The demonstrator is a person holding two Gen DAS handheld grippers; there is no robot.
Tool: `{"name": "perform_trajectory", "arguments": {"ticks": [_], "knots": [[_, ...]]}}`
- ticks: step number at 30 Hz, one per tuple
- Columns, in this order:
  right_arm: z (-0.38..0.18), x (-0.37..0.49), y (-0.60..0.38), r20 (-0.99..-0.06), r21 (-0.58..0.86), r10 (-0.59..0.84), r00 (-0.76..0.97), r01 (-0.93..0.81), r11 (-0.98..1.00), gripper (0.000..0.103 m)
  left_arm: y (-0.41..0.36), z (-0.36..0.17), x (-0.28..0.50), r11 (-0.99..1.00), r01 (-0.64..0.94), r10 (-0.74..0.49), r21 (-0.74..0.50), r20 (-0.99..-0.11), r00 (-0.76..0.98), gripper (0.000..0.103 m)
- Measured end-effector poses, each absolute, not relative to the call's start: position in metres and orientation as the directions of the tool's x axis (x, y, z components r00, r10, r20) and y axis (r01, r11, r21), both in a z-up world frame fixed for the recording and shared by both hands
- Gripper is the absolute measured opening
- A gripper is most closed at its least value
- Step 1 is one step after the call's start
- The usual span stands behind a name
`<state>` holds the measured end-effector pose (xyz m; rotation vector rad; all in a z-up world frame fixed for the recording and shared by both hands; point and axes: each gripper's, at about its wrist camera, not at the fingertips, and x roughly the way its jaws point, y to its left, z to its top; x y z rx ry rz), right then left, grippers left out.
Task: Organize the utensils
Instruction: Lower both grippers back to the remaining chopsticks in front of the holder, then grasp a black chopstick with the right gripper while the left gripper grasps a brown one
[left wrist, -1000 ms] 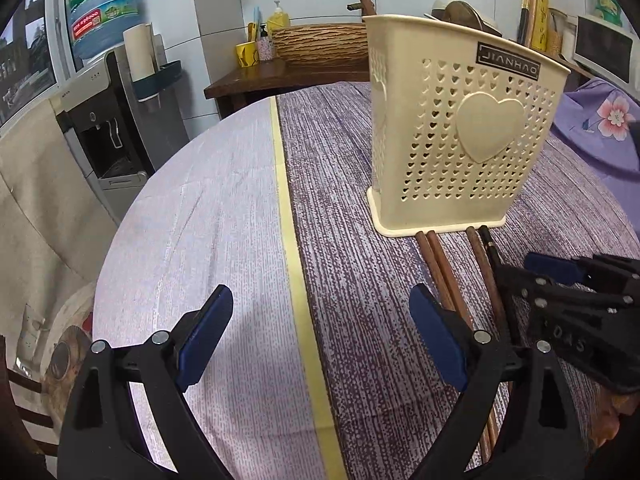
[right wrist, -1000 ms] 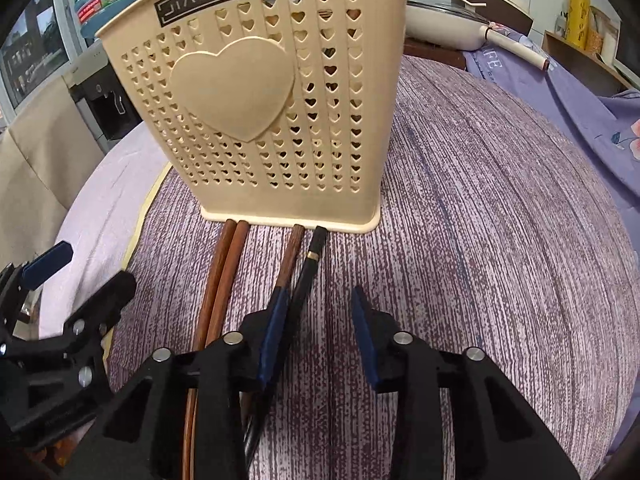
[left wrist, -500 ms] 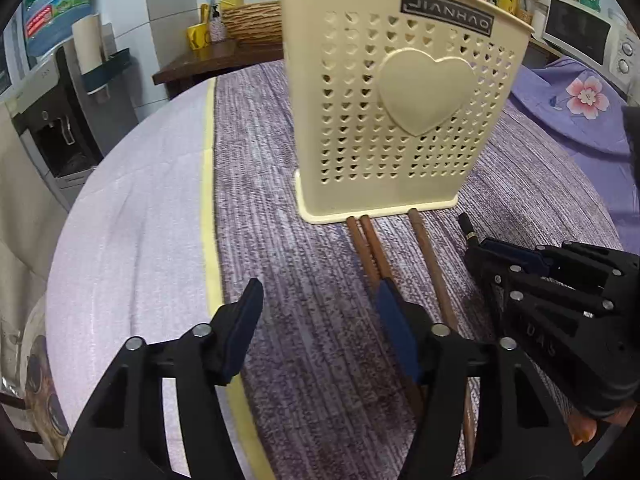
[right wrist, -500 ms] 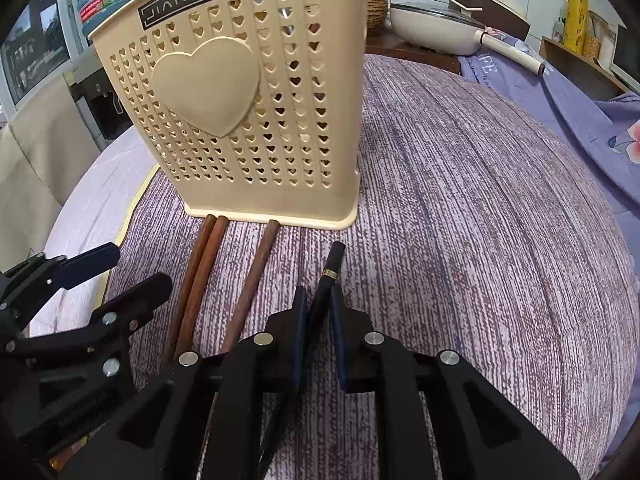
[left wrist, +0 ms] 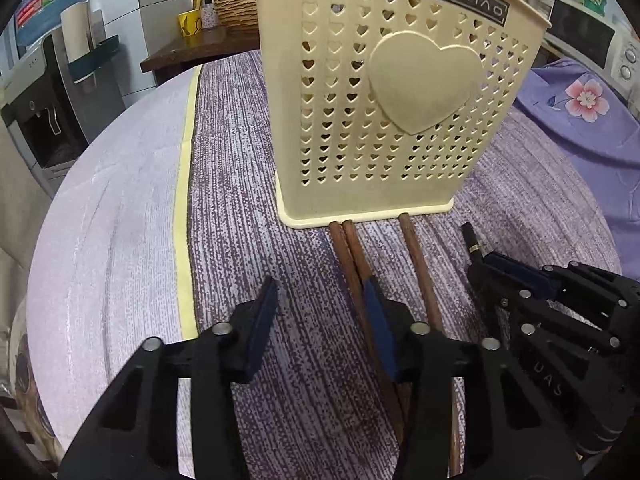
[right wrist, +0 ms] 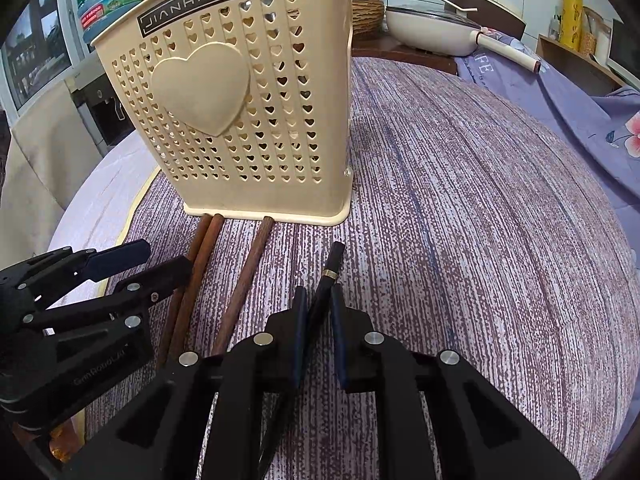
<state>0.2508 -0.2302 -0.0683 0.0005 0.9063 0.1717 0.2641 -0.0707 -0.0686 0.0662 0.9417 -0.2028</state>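
A cream perforated utensil holder [left wrist: 392, 112] with a raised heart stands upright on the purple cloth; it also shows in the right wrist view [right wrist: 240, 112]. Three brown chopsticks [left wrist: 352, 256] lie on the cloth with their tips against its base, and show in the right wrist view [right wrist: 204, 248]. My right gripper [right wrist: 319, 308] is shut on a black chopstick [right wrist: 332, 264] with a gold band, whose tip points toward the holder. My left gripper [left wrist: 320, 312] is open just left of the brown pair, its right finger [left wrist: 376, 320] over them.
The round table [left wrist: 120, 216] has a pale cloth on its left and a yellow strip [left wrist: 184, 184]. A white pan [right wrist: 432, 28] and a floral purple cloth [right wrist: 600, 120] lie at the back right. A water dispenser [left wrist: 44, 92] stands far left.
My right gripper closed on the black chopstick and drew it right, away from the brown ones. My left gripper moved closer to the holder and narrowed its opening beside the brown pair.
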Motion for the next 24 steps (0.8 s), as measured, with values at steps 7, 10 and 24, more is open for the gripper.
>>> {"name": "perform_trajectory", "arguments": {"ticks": [7,10,24], "knots": [[-0.068,0.252,-0.226,-0.785,0.052,0.132,0.606,-0.147,0.988,0.012,-0.070,-0.067,0.273,0.977,0.204,-0.159,-0.056,-0.831,0.534,0.041],[-0.068,0.252,-0.225,-0.786,0.059,0.136,0.604,-0.145,0.988,0.012,-0.078,-0.069,0.281,0.975,0.213,-0.164,-0.059,-0.838,0.521,0.041],[-0.068,0.257,-0.230,-0.779,0.097,0.161,0.607,-0.136,0.986,0.010,-0.080,-0.071,0.272,0.983,0.185,-0.121,-0.019,-0.821,0.558,0.011]]}}
